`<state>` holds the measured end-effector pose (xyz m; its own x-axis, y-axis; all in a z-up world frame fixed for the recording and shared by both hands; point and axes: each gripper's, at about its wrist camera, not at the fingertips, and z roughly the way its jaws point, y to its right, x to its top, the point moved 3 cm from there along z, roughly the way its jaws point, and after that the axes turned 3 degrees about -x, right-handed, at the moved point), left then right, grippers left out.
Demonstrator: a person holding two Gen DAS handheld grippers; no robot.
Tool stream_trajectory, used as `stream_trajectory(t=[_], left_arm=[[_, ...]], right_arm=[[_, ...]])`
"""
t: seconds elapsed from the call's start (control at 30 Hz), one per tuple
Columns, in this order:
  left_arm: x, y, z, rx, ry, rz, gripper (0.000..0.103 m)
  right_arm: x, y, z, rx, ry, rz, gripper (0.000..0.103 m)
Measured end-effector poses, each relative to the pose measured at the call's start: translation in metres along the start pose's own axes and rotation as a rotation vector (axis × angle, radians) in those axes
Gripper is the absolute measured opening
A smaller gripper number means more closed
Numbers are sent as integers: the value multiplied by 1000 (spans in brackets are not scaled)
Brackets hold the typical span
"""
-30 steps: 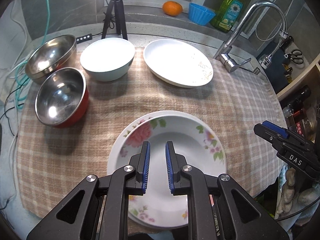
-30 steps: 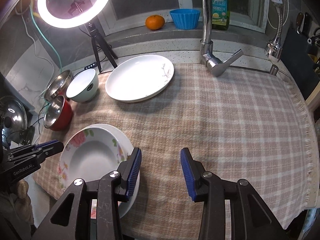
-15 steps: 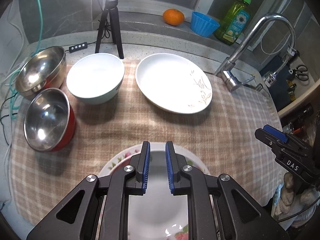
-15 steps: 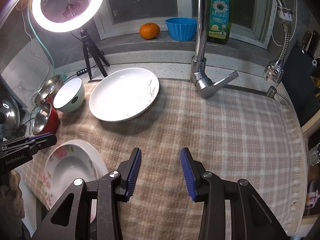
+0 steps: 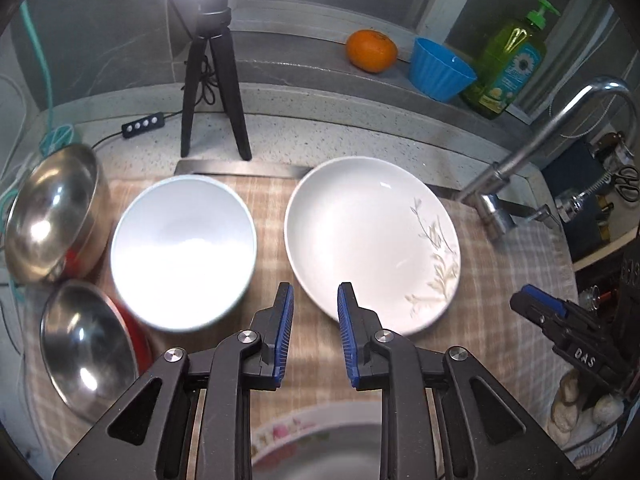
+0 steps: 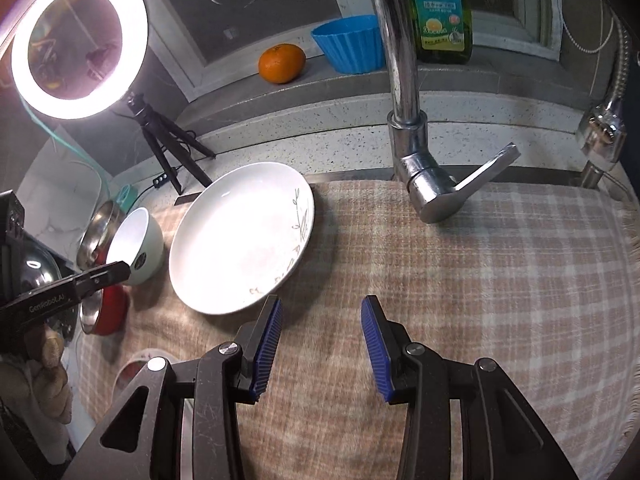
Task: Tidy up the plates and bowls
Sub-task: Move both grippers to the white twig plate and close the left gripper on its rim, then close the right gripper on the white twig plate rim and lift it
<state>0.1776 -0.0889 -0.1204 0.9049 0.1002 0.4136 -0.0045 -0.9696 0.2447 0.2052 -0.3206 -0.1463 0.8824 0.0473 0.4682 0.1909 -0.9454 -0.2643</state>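
Observation:
A white plate with a leaf print (image 5: 372,240) (image 6: 244,240) lies on the checked cloth, just beyond my left gripper (image 5: 315,312), whose jaws are opening with nothing between them. Left of it sits a pale white bowl (image 5: 182,250) (image 6: 138,246). Two steel bowls, one (image 5: 50,216) tilted at the far left and one with a red outside (image 5: 86,350) (image 6: 102,306), stand beside it. A flowered plate (image 5: 316,444) (image 6: 132,368) lies under the left gripper, mostly hidden. My right gripper (image 6: 322,334) hovers open over bare cloth, right of the white plate's near rim.
A ring light on a black tripod (image 6: 168,140) (image 5: 210,80) stands behind the dishes. A chrome tap (image 6: 412,128) (image 5: 532,152) rises at the back. On the sill sit an orange (image 5: 371,50), a blue cup (image 5: 440,68) and a green soap bottle (image 5: 510,68). A person's hand (image 6: 44,376) holds the left gripper.
Both grippers moved toward the back of the counter, from over the flowered plate to the near rim of the white plate. The left jaws have spread a little wider.

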Motion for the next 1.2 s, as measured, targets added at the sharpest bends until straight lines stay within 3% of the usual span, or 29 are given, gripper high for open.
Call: stream_trajectory(t=[0.63,0.97,1.03,1.2], left_arm=[[70,-19,79,7,-127,-27,21],[71,-19,93,11,-152,-19,20],[70,-18,95,17,-158,-11,15],[70,-18,98,30,-163,1,12]], right_arm=[[29,2,59,50,-68,108,35],[33,-1,77,64,-112,128,26],[33,-2,80,65,-121,126,22],[34,-8,89,69,-140,114,18]])
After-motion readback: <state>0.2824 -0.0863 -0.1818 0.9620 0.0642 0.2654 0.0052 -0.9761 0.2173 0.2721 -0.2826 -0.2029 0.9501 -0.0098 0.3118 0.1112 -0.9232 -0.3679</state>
